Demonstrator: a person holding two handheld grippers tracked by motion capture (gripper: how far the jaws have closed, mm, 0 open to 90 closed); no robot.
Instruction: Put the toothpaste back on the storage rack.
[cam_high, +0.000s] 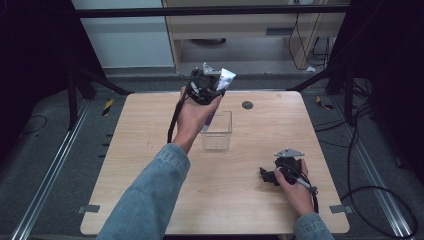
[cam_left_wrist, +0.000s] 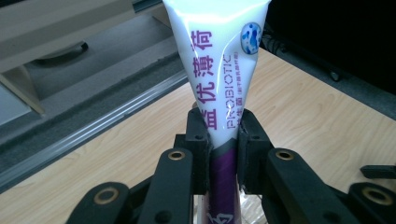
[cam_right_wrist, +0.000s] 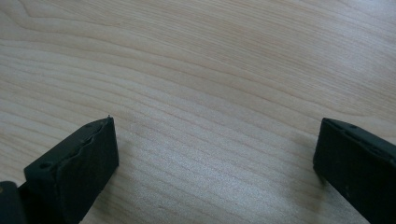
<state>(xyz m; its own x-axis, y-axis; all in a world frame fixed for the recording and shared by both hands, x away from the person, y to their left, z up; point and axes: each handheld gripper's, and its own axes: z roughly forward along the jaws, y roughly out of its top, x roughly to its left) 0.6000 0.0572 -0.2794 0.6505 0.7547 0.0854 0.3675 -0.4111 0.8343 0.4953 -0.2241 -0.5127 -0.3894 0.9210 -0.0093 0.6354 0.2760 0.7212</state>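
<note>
**Left gripper's got the tube, right one's just parked**

The left gripper has its jaws clamped tight on a white and purple tube, pinched where white meets purple. The wide flat end sticks out past the jaw tips; the purple end runs back between the jaws toward the clear plastic box below. The right gripper sits low over the wooden table, jaws spread wide, bare wood between them.

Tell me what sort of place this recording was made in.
Probably a lab or workshop recording booth, not a home: a bare wooden table inside a black metal frame, cables trailing over grey carpet, and a person's hands working a left gripper and a right gripper.
</note>
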